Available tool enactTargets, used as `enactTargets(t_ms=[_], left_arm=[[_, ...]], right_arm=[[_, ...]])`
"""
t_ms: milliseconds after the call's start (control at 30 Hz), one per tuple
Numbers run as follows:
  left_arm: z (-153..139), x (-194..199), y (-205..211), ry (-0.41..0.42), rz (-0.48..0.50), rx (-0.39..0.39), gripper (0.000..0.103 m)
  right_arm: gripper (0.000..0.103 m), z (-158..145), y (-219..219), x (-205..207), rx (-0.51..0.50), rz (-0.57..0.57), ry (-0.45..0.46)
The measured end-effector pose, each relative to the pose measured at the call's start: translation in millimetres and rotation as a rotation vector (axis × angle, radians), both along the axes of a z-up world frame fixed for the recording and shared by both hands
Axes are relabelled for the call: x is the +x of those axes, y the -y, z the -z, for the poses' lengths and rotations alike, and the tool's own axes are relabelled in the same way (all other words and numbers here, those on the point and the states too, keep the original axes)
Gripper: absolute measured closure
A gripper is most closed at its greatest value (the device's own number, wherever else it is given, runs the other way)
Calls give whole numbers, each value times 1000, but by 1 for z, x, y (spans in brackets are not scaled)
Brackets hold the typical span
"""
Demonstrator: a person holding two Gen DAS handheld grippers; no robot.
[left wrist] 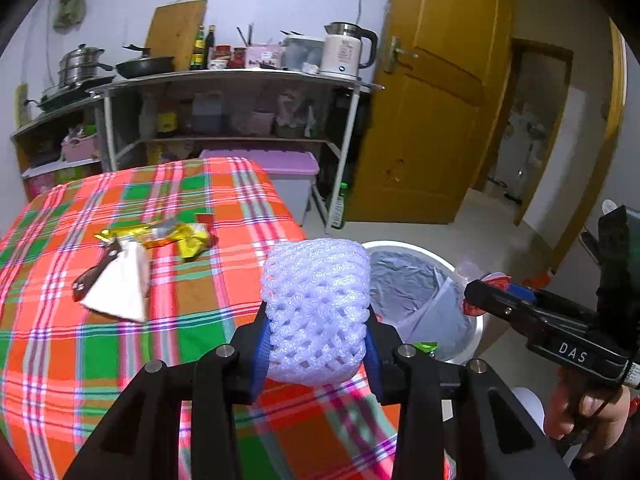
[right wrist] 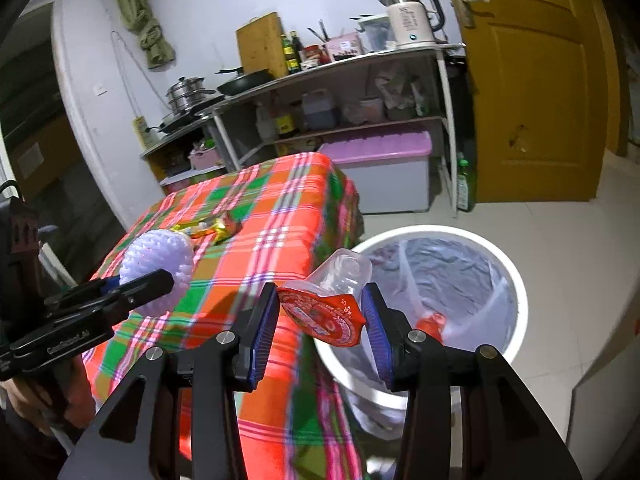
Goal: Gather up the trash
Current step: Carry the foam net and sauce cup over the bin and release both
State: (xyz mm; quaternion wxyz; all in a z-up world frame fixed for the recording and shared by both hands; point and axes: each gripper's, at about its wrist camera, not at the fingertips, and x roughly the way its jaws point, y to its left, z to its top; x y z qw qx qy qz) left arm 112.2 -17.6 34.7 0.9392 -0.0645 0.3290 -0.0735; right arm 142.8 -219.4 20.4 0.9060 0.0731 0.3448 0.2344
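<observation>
Both grippers loaded: left gripper fingers clamp foam net, right gripper fingers clamp clear cup nr bin.

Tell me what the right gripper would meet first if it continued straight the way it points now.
Most likely the lined trash bin. The right gripper, shut on a clear cup with a red lid, points down toward the bin's open mouth; nothing else shows between them, though depth is hard to judge here.

Plaid-clothed table bearing gold wrappers, a white wrapper just beside them. Beside it, lined bin on floor.
</observation>
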Motion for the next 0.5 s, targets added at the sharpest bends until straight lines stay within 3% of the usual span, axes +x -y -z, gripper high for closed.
enactTargets(t_ms=[500], left_arm=[[37, 54, 54, -94, 129, -5, 64]], right_arm=[[59, 37, 36, 27, -14, 91, -95]])
